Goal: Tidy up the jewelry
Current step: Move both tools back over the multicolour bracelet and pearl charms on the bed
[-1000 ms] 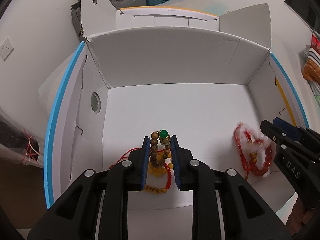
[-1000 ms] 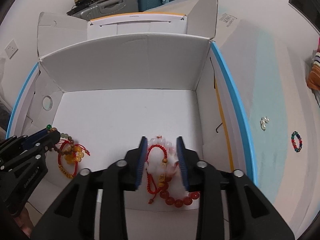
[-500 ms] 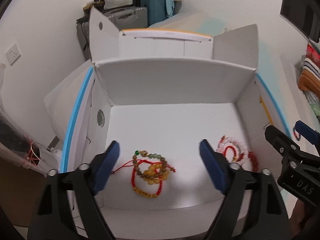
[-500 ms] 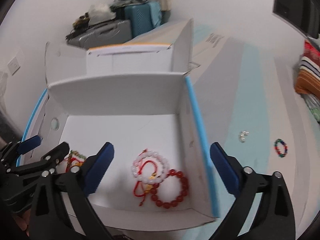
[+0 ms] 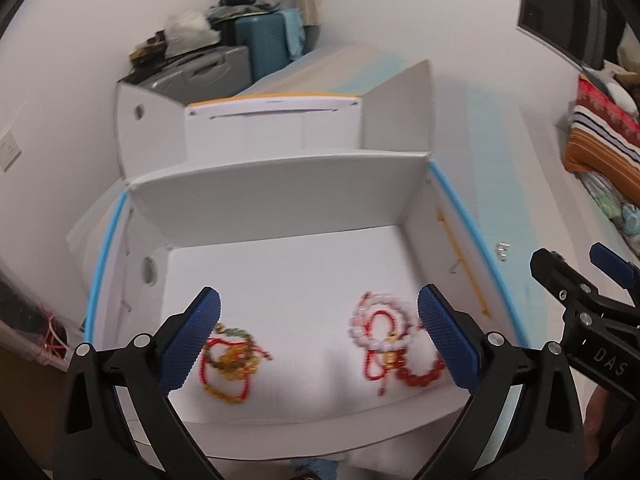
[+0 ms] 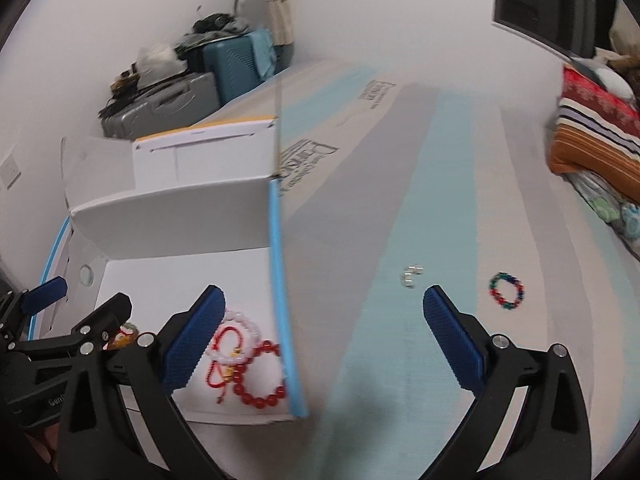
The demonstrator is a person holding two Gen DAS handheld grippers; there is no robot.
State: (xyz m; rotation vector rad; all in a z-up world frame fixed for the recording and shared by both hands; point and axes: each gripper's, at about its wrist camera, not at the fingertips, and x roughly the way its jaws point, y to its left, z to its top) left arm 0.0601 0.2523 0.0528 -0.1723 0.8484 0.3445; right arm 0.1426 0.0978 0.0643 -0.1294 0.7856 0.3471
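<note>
A white cardboard box (image 5: 280, 188) with blue edges lies open on the table. Inside on the left is a tangle of amber, brown and red bracelets (image 5: 230, 364). On the right lie pale pink and red bead bracelets (image 5: 390, 344), also visible in the right wrist view (image 6: 240, 356). My left gripper (image 5: 319, 300) hovers above the box floor, its jaws opening with nothing between them. My right gripper (image 6: 324, 298) stands open and bare, straddling the box's blue right edge (image 6: 280, 280). A multicoloured bead bracelet (image 6: 506, 291) and small silver pieces (image 6: 412, 276) lie on the table outside the box.
Raised box flaps (image 5: 396, 108) stand behind the back wall. Suitcases (image 6: 236, 68) are stacked against the far wall. Striped folded cloth (image 6: 596, 136) lies at the right table edge. A dark screen (image 6: 552, 8) hangs at upper right. The table surface (image 6: 440, 184) is pale blue and grey striped.
Both grippers opened and let go of their bracelet bundles, which now lie on the box floor. Both hands rose and pulled back; the right one swung right, over the box edge.
</note>
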